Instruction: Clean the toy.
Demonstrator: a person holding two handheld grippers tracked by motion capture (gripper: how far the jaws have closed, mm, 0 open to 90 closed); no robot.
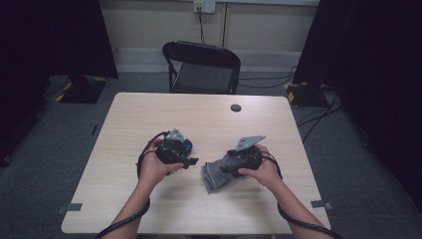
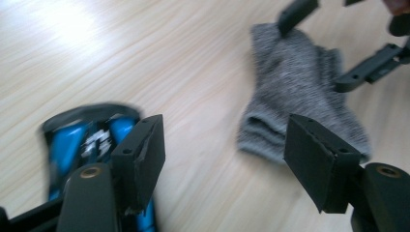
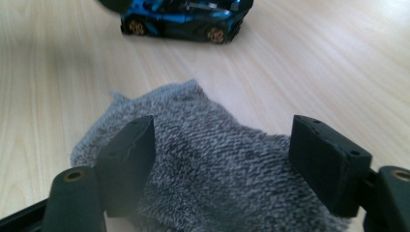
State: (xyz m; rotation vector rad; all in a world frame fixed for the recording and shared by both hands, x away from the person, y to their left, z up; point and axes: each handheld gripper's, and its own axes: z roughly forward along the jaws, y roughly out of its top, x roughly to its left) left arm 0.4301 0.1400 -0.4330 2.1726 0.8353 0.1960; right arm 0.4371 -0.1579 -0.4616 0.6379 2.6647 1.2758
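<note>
A grey knitted sock (image 1: 213,175) lies crumpled on the pale wooden table (image 1: 149,114), right of centre. My right gripper (image 3: 222,140) is open, its jaws standing either side of the sock (image 3: 193,108) without pressing it. A blue and black toy car (image 3: 183,17) stands on the table just beyond the sock. My left gripper (image 2: 222,145) is open too, nothing between its jaws. The car (image 2: 77,140) lies beside and partly under its left jaw. Ahead of it is the sock (image 2: 295,92), with the right gripper's fingers (image 2: 370,67) over it. In the high view the left gripper (image 1: 185,160) sits left of the right gripper (image 1: 224,168).
A black folding chair (image 1: 201,67) stands beyond the table's far edge. A round cable hole (image 1: 236,107) sits near the far side of the tabletop. Cables run over the grey floor (image 1: 318,119) at the right, and dark curtains hang on both sides.
</note>
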